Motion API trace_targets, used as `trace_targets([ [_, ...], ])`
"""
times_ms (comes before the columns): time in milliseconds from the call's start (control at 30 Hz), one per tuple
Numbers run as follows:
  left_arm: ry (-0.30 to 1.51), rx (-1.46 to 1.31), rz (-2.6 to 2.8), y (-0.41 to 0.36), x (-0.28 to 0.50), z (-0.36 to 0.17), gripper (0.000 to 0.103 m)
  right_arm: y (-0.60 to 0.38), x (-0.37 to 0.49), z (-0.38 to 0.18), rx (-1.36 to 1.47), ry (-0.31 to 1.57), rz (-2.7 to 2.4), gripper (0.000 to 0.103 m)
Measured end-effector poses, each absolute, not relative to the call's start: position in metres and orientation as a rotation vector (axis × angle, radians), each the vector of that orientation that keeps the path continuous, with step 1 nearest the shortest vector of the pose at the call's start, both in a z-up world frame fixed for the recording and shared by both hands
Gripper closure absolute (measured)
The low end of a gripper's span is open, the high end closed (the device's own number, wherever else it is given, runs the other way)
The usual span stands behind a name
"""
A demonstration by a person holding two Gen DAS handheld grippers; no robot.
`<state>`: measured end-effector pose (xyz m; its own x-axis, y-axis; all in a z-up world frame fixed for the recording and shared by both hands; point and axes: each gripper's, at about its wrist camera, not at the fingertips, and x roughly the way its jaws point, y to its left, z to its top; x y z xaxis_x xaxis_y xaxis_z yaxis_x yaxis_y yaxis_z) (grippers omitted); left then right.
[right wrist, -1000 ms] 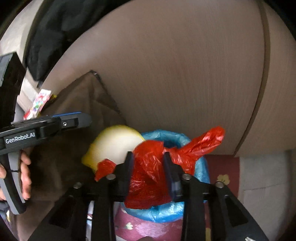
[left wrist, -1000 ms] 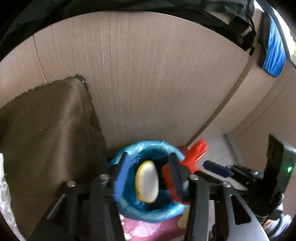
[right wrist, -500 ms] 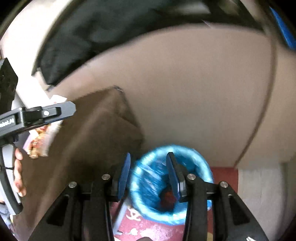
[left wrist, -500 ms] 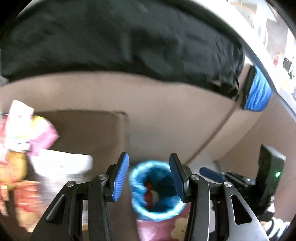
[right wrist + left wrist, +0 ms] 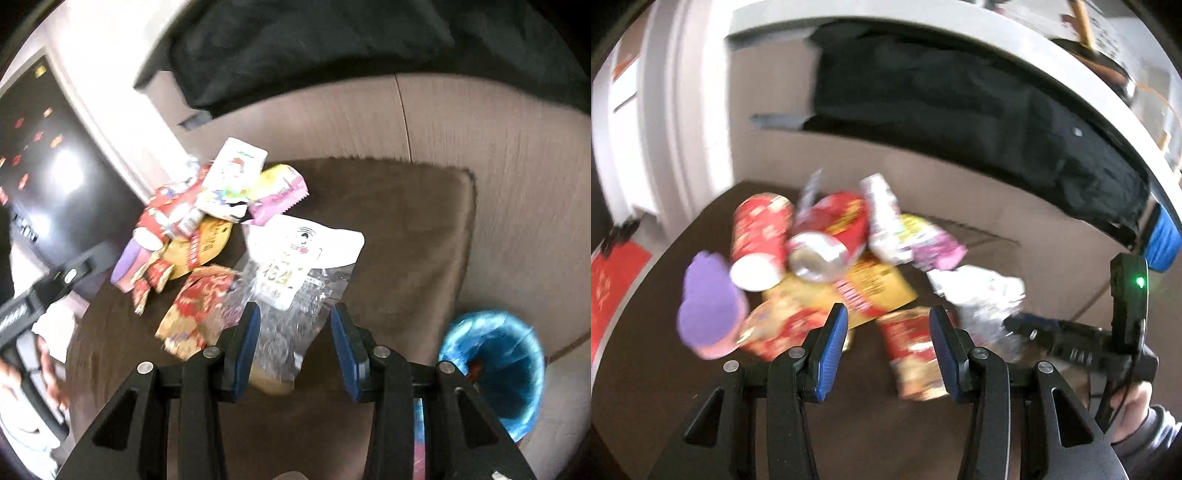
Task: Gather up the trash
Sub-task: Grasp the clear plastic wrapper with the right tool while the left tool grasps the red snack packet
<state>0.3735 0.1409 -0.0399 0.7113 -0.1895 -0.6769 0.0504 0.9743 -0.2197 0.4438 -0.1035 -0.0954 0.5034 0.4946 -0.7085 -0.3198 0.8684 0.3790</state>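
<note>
Our left gripper (image 5: 884, 347) and right gripper (image 5: 293, 349) both gape wide, holding nothing. Before us on the brown cloth-covered table (image 5: 406, 236), a crinkly clear packet (image 5: 295, 295) lies lengthwise toward us among glossy wrappers (image 5: 849, 266); the blue-lined bin (image 5: 495, 365) stands lower right.

A dark brown cloth-covered table (image 5: 406, 229) carries a heap of snack wrappers (image 5: 849, 266), a purple cup (image 5: 709, 306) on its side and a clear plastic bag (image 5: 295, 280).
</note>
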Motion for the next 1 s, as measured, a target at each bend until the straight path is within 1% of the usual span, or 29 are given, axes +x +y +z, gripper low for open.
trace_targets([
  [133,0.816,-0.227,-0.154,0.157,0.365,-0.064,0.056,-0.105,0.455,-0.105,0.272,0.911,0.434,0.065],
  [233,0.827,-0.242,-0.185,0.153,0.363,-0.074,0.056,-0.107,0.462,-0.102,0.282,0.894,0.400,0.065],
  [267,0.834,-0.243,-0.202,0.149,0.363,-0.077,0.056,-0.108,0.465,-0.103,0.297,0.907,0.431,0.069],
  [300,0.840,-0.241,-0.210,0.144,0.364,-0.080,0.056,-0.103,0.469,-0.105,0.307,0.918,0.462,0.082],
  [333,0.845,-0.239,-0.218,0.140,0.365,-0.081,0.056,-0.102,0.469,-0.105,0.315,0.924,0.508,0.091],
  [400,0.858,-0.240,-0.234,0.129,0.368,-0.086,0.056,-0.097,0.460,-0.095,0.255,0.892,0.527,0.097],
  [433,0.864,-0.246,-0.242,0.124,0.370,-0.087,0.056,-0.096,0.455,-0.089,0.223,0.862,0.520,0.098],
  [500,0.871,-0.261,-0.246,0.117,0.375,-0.088,0.056,-0.101,0.443,-0.074,0.197,0.796,0.528,0.099],
  [633,0.891,-0.269,-0.212,0.100,0.387,-0.092,0.056,-0.126,0.429,-0.049,0.225,0.721,0.511,0.100],
  [833,0.907,-0.277,-0.088,0.085,0.410,-0.105,0.056,-0.164,0.407,-0.031,0.224,0.684,0.471,0.100],
  [900,0.876,-0.254,-0.049,0.079,0.411,-0.107,0.057,-0.170,0.400,-0.031,0.214,0.683,0.458,0.100],
  [933,0.867,-0.234,-0.031,0.077,0.411,-0.107,0.058,-0.176,0.393,-0.031,0.201,0.679,0.449,0.100],
  [1000,0.862,-0.165,0.026,0.068,0.411,-0.107,0.070,-0.181,0.385,-0.032,0.185,0.673,0.440,0.100],
])
